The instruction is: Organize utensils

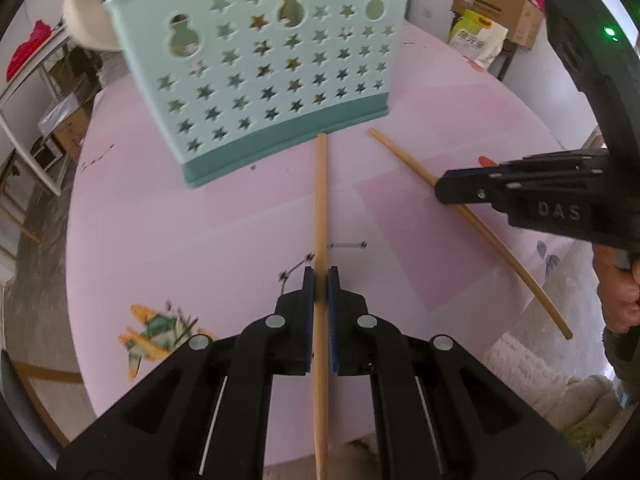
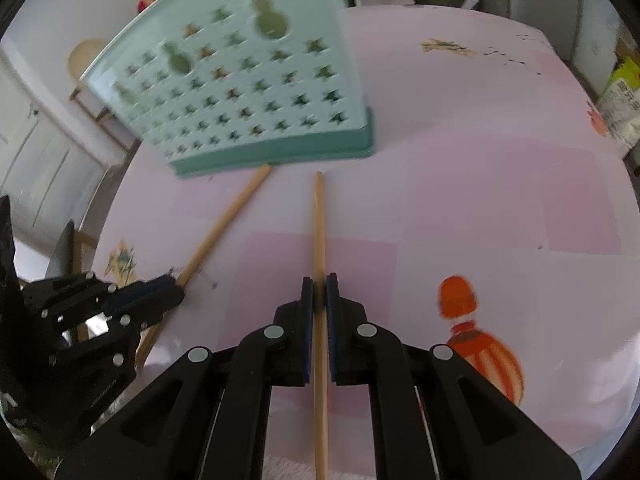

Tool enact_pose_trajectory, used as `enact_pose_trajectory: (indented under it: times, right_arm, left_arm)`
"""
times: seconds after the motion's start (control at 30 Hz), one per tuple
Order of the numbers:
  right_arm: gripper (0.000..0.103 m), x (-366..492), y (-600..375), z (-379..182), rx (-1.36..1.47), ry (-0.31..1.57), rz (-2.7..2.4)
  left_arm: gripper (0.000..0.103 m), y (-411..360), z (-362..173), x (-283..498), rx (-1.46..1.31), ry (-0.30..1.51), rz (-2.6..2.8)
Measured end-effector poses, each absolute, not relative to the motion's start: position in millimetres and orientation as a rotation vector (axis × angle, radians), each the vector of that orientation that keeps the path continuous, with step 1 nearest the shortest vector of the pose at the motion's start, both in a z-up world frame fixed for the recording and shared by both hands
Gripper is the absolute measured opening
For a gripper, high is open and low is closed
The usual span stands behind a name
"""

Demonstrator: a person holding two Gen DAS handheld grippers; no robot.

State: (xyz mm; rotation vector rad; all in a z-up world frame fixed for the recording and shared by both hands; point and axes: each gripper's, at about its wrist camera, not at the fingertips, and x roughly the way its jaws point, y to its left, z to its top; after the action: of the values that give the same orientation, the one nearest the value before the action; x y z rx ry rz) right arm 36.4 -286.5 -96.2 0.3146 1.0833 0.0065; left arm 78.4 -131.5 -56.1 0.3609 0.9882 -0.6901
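A mint-green utensil holder [image 1: 256,64] with star-shaped holes stands on the pink table; it also shows in the right wrist view [image 2: 248,96]. My left gripper [image 1: 321,276] is shut on a wooden chopstick [image 1: 321,200] whose far tip reaches the holder's base. My right gripper [image 2: 319,286] is shut on a second wooden chopstick [image 2: 319,220] that points toward the holder. In the left wrist view the right gripper [image 1: 444,188] holds that chopstick [image 1: 400,156] at the right. In the right wrist view the left gripper [image 2: 176,288] and its chopstick [image 2: 224,224] are at the left.
The round pink table [image 1: 160,220] carries printed pictures, one orange figure [image 2: 472,328] near my right gripper. A white chair [image 1: 86,16], shelves and cardboard boxes [image 1: 508,12] stand beyond the table. A light rug [image 1: 532,376] lies on the floor.
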Motion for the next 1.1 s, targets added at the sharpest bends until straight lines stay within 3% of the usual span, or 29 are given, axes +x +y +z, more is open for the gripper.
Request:
enact_pose_trajectory:
  times: [0.3,0.67,0.87,1.1]
  right_arm:
    - [0.007,29.5,-260.0,-93.3,0.320,1.103,0.084]
    - [0.008,56.5,-251.5,-90.9,0.339,1.102,0.116]
    - [0.022,73.2,-242.5,-90.1,0.319,1.102,0.143]
    - [0.020,84.4,-222.8,-90.8,0.220,1.083,0.119]
  left_arm:
    - [0.006,-95.0,-55.5,84.9,0.267,1.085,-0.629]
    - [0.008,-111.9,-51.9,119.3,0.309,1.046,-0.598]
    - [0.008,-120.7,-51.3,127.2,0.329,1.024,-0.597]
    - [0.008,-121.7,-52.9,132.1,0.332,1.005,-0.599]
